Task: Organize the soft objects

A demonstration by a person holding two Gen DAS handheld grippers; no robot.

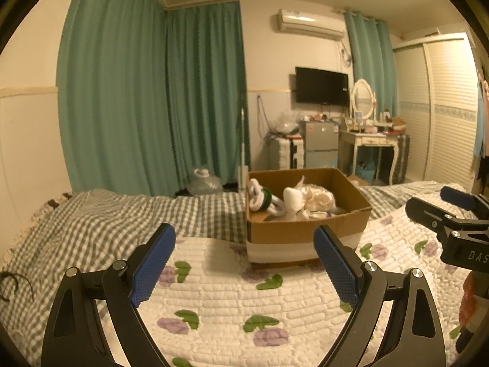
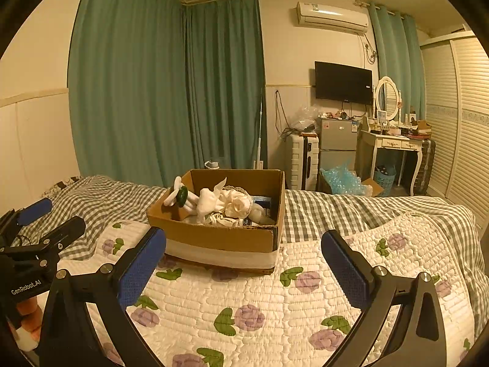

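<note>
Both grippers, left (image 1: 244, 263) and right (image 2: 243, 270), hang wide open and empty over the quilt (image 2: 259, 299). The toys (image 2: 220, 205) lie in the box (image 2: 220, 238) beyond: light, squashy, best pinched mid-body.

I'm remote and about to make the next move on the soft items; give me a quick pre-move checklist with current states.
1. Left gripper open and empty: ok.
2. Right gripper open and empty: ok.
3. Cardboard box upright on the floral quilt, top open: ok.
4. Soft items, including the white plush, inside the box: ok.
5. Space left in the box for more: cannot tell.
6. Any soft item still loose on the bed: cannot tell; an orange-and-white thing shows beside the left gripper, unclear what it is.
</note>
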